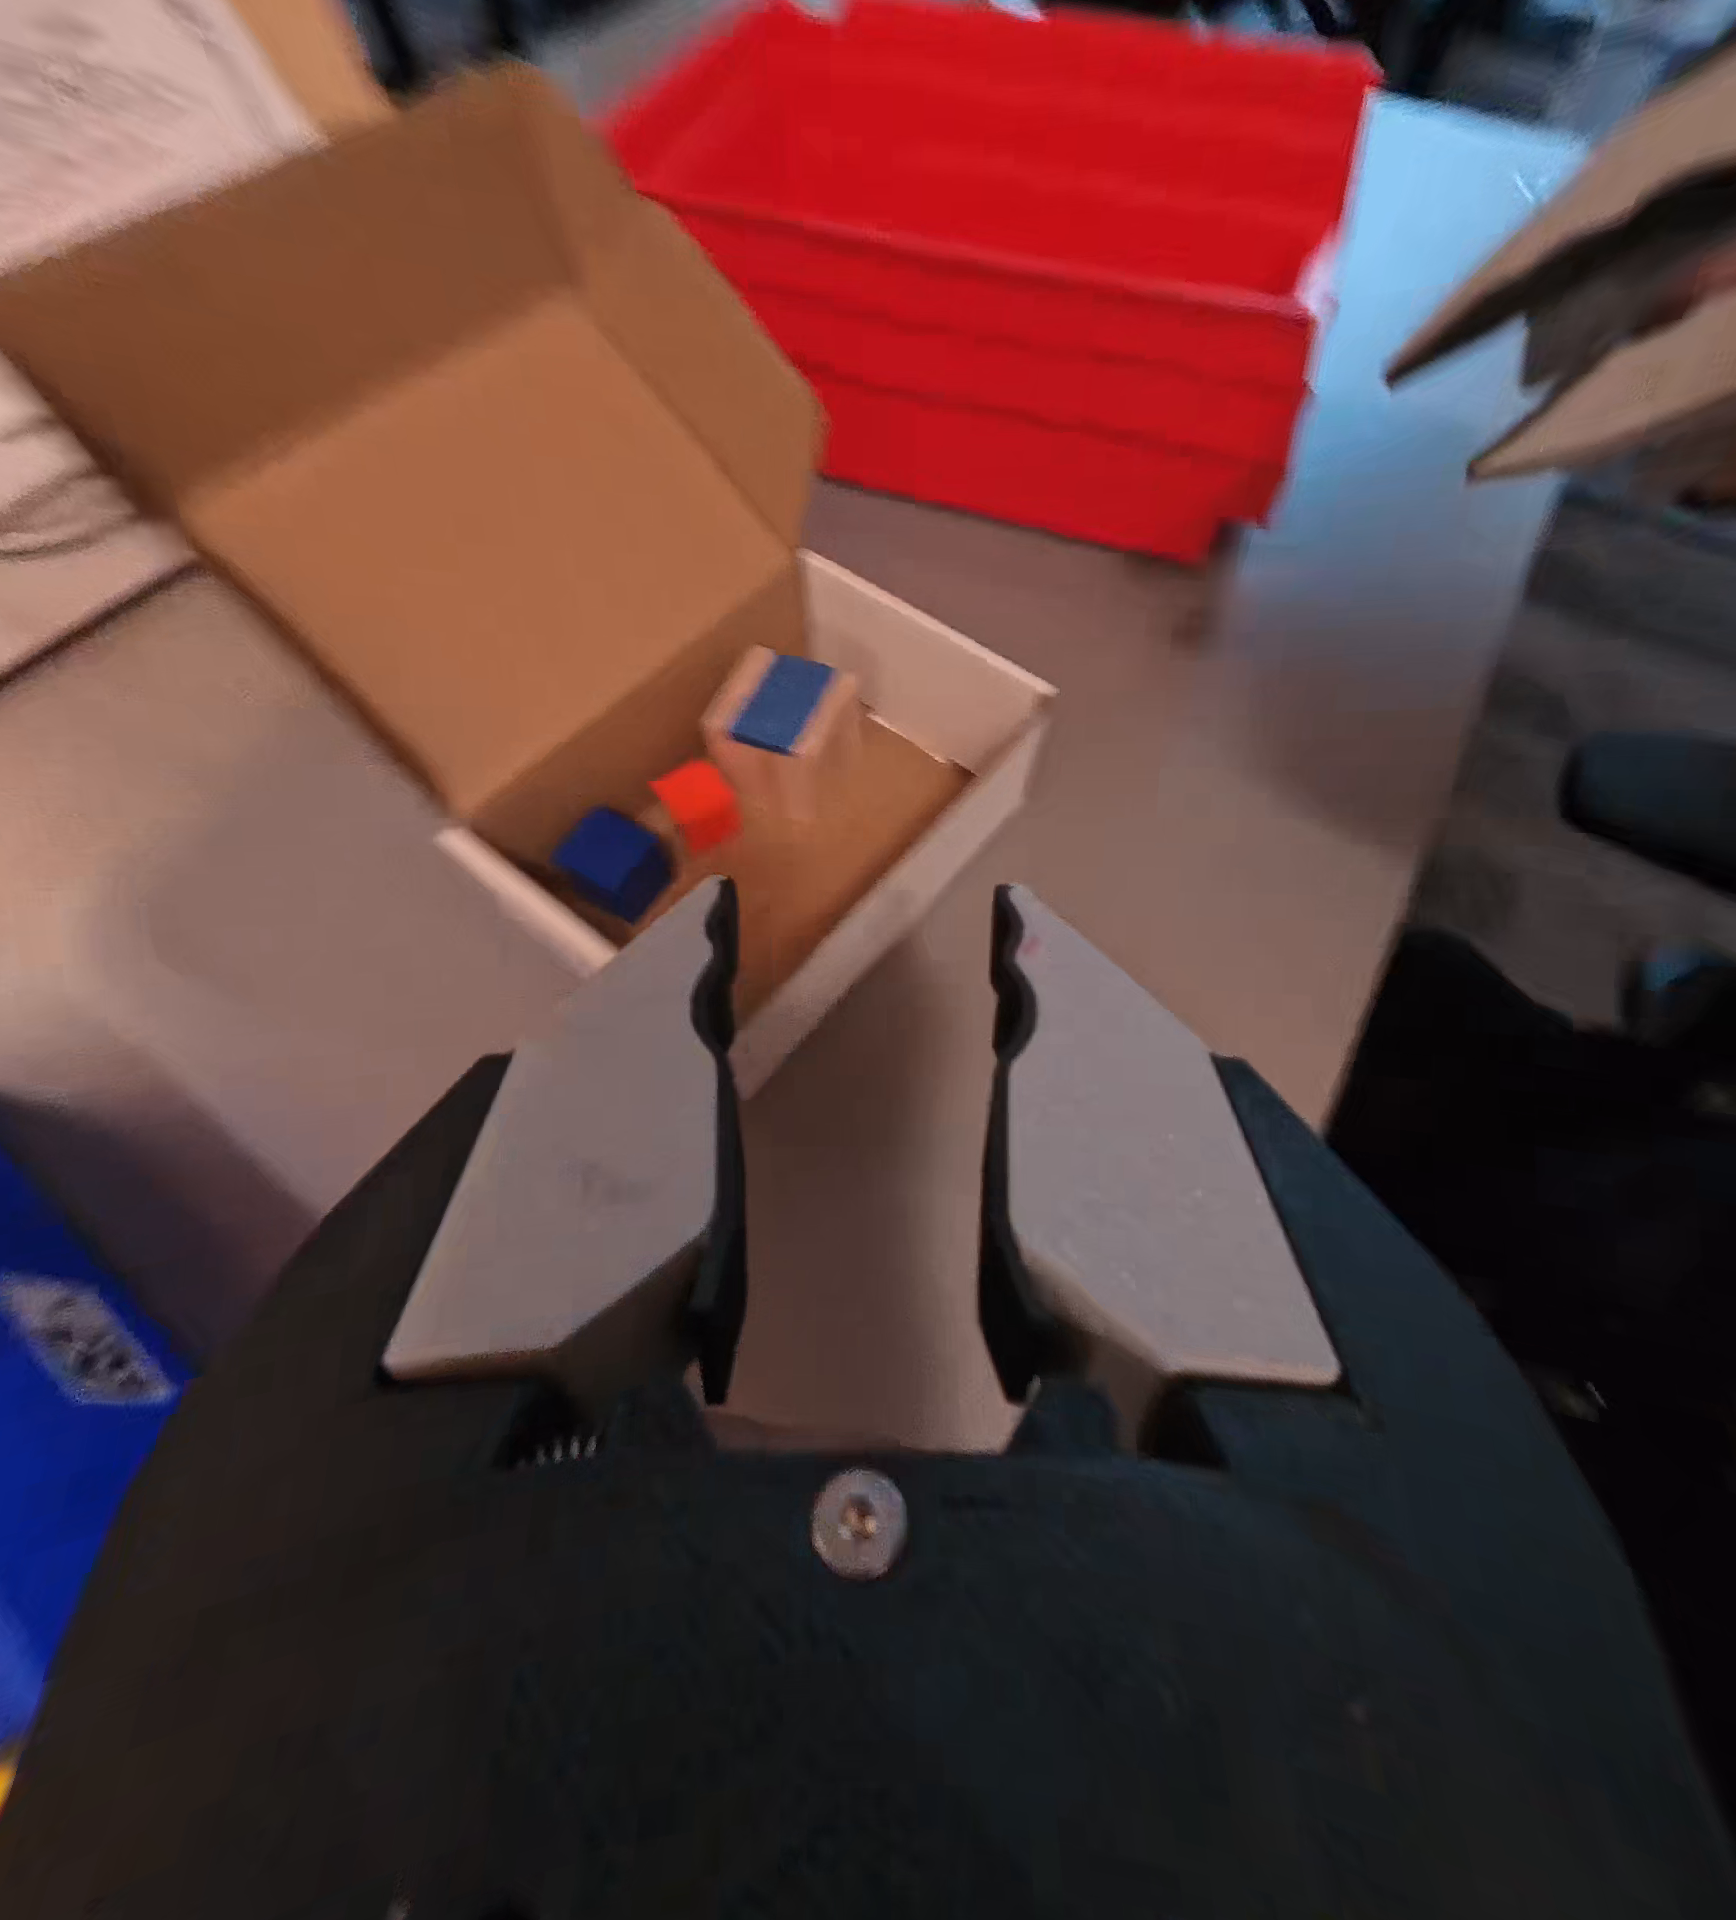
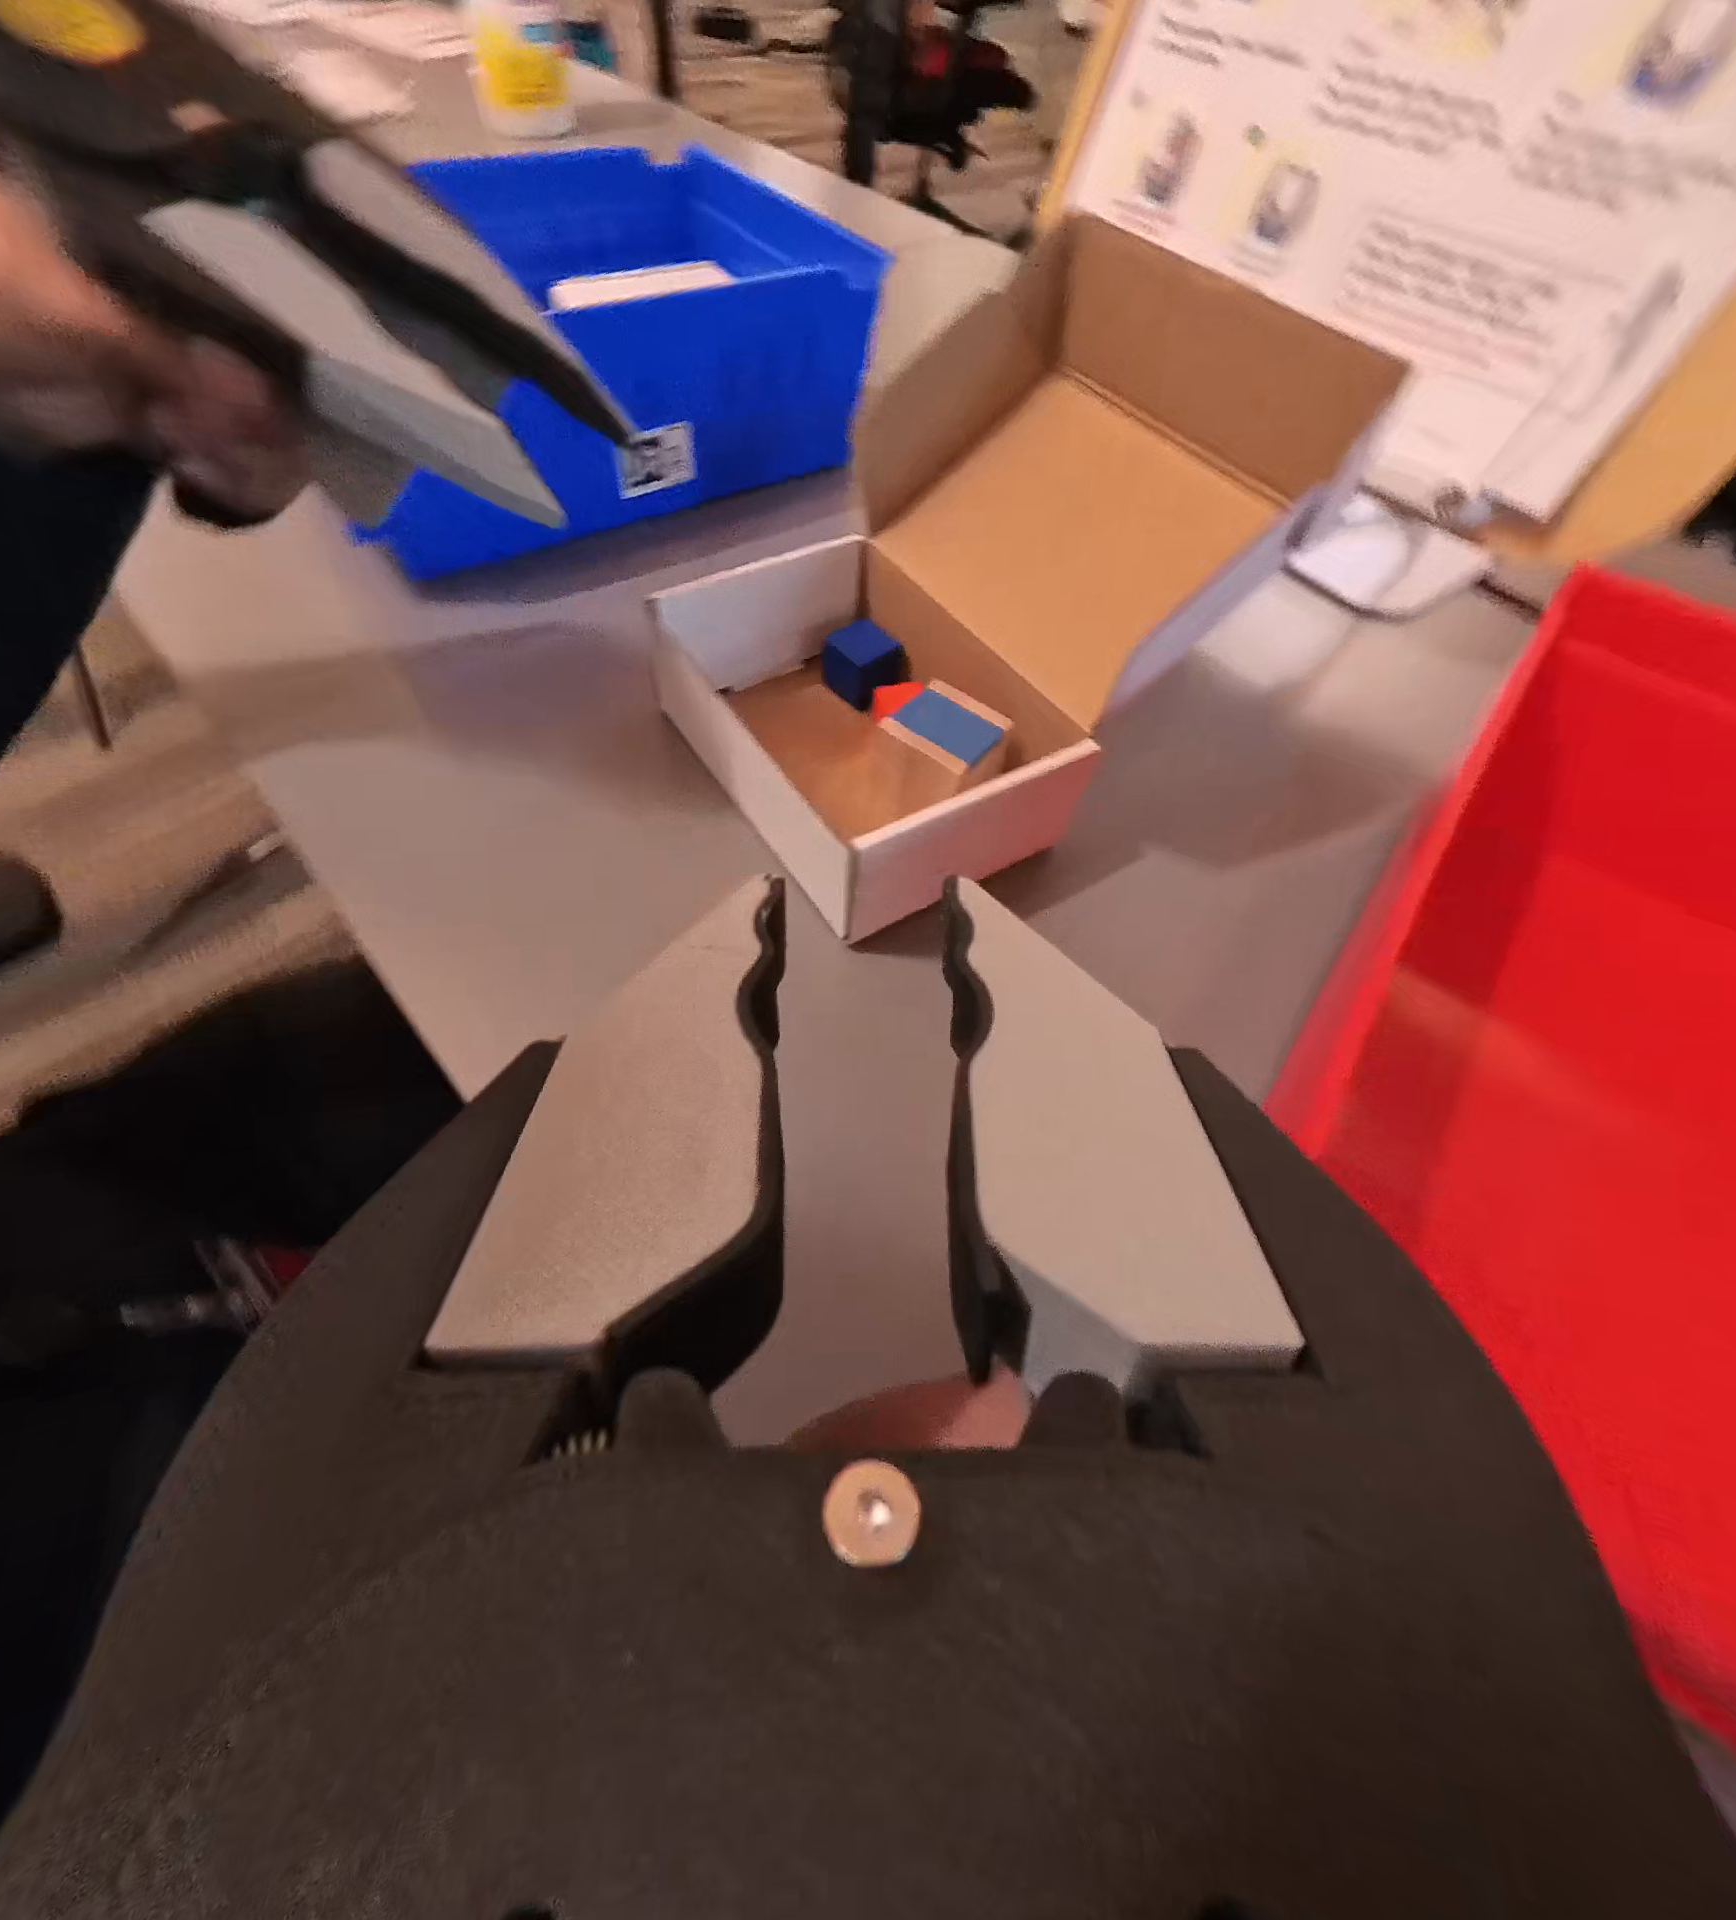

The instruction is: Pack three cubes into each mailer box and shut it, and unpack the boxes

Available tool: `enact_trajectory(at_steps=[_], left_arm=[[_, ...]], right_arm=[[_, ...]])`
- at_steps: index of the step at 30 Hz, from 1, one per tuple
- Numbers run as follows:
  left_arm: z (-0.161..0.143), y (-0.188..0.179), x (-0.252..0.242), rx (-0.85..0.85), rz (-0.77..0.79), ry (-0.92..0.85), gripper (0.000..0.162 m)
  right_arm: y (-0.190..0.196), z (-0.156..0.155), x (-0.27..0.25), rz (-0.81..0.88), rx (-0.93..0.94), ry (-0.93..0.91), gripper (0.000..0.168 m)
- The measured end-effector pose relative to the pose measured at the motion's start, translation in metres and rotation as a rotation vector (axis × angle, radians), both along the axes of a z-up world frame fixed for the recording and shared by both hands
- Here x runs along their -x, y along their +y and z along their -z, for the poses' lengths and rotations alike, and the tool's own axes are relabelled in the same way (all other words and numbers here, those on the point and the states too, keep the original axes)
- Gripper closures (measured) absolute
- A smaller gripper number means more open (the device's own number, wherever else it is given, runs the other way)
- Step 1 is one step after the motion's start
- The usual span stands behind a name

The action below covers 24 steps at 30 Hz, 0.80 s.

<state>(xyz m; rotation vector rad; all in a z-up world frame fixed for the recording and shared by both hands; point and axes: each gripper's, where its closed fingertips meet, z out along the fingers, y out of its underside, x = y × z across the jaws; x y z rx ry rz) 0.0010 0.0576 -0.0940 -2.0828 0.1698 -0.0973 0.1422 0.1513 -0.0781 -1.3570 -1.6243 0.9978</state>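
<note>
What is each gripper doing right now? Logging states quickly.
Left gripper: open, holding nothing.
Right gripper: open, holding nothing.

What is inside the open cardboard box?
The open mailer box holds three cubes: a dark blue cube, a red cube partly hidden, and a wooden cube with a blue top. Nothing else shows inside.

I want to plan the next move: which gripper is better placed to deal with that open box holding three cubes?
Left, probably: the left gripper hangs open right at the mailer box; the right gripper is open but short of it.
</note>
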Motion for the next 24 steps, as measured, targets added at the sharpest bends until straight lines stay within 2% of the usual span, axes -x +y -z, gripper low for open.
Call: enact_trajectory(at_steps=[2,3,4,6,11,15,19,24], left_arm=[[-0.005,-0.002,0.032,-0.029,-0.140,0.019,0.120],[-0.002,-0.004,0.049,-0.002,-0.219,0.029,0.112],[-0.001,-0.006,0.061,0.009,-0.284,0.033,0.105],[-0.006,-0.005,0.073,-0.044,-0.347,0.058,0.111],[-0.003,0.016,0.085,-0.085,-0.387,0.057,0.122],[-0.008,0.050,0.093,-0.050,-0.376,0.116,0.120],[-0.014,0.084,0.102,-0.036,-0.348,0.066,0.113],[-0.003,0.104,0.113,0.058,-0.329,0.018,0.107]], right_arm=[[0.014,0.004,0.014,0.096,0.132,-0.022,0.141],[0.015,0.005,0.022,0.116,0.183,-0.023,0.140],[0.015,0.004,0.028,0.123,0.215,-0.016,0.139],[0.019,-0.001,0.042,0.157,0.191,0.010,0.139],[0.054,-0.011,0.076,0.300,0.028,0.015,0.139],[0.079,-0.015,0.103,0.384,-0.026,-0.025,0.143],[0.090,-0.007,0.121,0.395,0.005,-0.054,0.143],[0.095,-0.004,0.138,0.371,0.044,-0.072,0.145]])
